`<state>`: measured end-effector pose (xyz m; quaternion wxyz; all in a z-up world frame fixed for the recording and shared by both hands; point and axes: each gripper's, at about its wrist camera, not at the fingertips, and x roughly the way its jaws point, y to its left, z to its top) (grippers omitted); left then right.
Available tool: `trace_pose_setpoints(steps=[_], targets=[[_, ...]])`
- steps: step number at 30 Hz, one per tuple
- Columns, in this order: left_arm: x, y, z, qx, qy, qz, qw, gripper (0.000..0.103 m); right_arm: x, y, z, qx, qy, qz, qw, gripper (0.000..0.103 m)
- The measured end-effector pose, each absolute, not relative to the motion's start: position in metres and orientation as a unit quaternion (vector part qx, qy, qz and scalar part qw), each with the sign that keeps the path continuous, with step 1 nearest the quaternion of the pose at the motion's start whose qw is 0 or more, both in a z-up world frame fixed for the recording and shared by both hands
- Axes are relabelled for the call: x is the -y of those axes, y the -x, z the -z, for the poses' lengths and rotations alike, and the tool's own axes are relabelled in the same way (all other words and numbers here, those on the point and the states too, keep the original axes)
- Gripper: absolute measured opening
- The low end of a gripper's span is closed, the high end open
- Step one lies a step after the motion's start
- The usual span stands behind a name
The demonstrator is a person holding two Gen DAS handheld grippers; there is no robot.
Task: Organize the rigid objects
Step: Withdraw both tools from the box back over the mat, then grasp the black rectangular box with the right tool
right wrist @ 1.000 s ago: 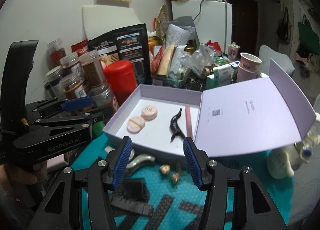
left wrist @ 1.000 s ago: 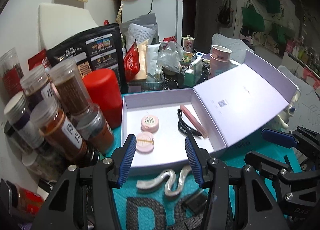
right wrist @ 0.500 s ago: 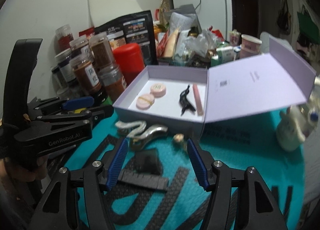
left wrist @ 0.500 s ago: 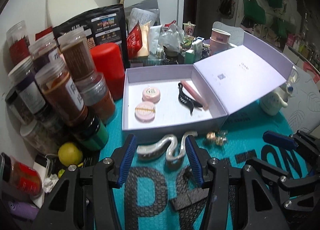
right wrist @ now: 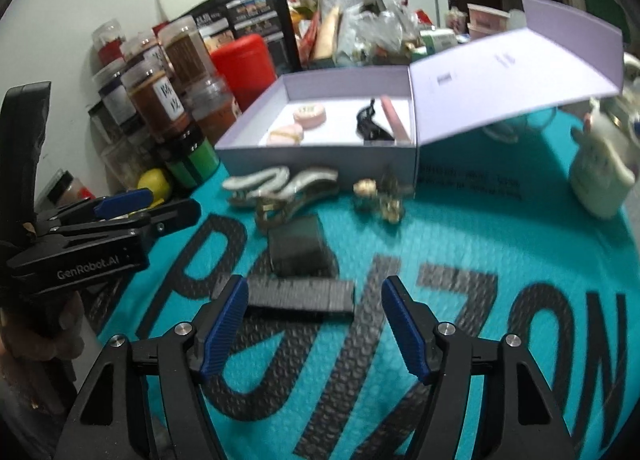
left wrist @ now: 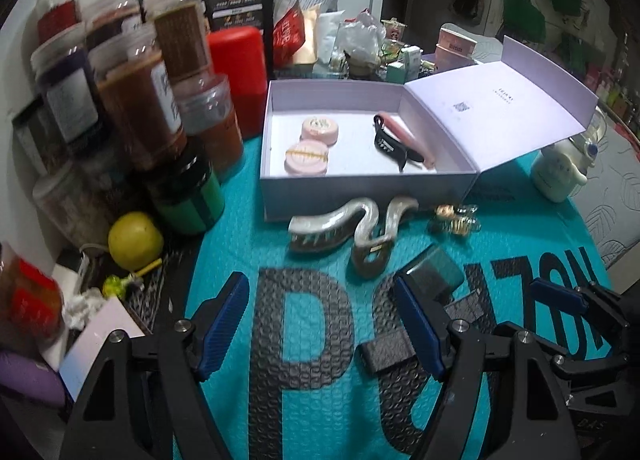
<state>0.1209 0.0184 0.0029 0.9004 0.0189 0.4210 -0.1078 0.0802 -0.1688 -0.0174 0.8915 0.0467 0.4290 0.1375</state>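
Here, the left gripper (left wrist: 320, 324) and right gripper (right wrist: 314, 324) hover over the teal mat (right wrist: 500, 260), jaws opening, nothing between them; the pearly hair clip (left wrist: 352, 222) lies at twelve o'clock, before the open lilac box (left wrist: 360, 188).

The left gripper (left wrist: 320, 324), a black two-finger clamp with ribbed blue pads, is pitched down over the surface with its jaws opening, and nothing is gripped between them. The matching black-and-blue right gripper (right wrist: 314, 324) is angled downward likewise, its jaws also opening and empty. At the right view's left edge a hand (right wrist: 40, 336), blurred and perhaps only partly seen, is wrapped around the left gripper's handle.
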Motion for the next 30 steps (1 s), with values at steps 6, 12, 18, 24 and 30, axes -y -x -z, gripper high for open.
trace_pose_setpoints(steps=[6, 12, 18, 24, 30], targets=[[-0.024, -0.111, 0.013, -0.429, -0.018, 0.108, 0.897, 0.075, 0.165, -0.078, 0.038, -0.453, -0.059, -0.145, 0.877, 0.070], [-0.038, -0.106, 0.026, -0.441, 0.022, 0.108, 0.891, 0.075, 0.160, -0.084, 0.052, -0.459, -0.059, -0.144, 0.875, 0.070], [-0.052, -0.106, 0.033, -0.448, 0.028, 0.085, 0.890, 0.075, 0.155, -0.095, 0.058, -0.451, -0.055, -0.133, 0.881, 0.073], [-0.061, -0.101, 0.027, -0.436, 0.035, 0.072, 0.896, 0.075, 0.146, -0.111, 0.063, -0.463, -0.057, -0.133, 0.874, 0.081], [-0.068, -0.098, 0.017, -0.415, 0.033, 0.054, 0.908, 0.075, 0.129, -0.123, 0.065, -0.471, -0.076, -0.138, 0.868, 0.084]])
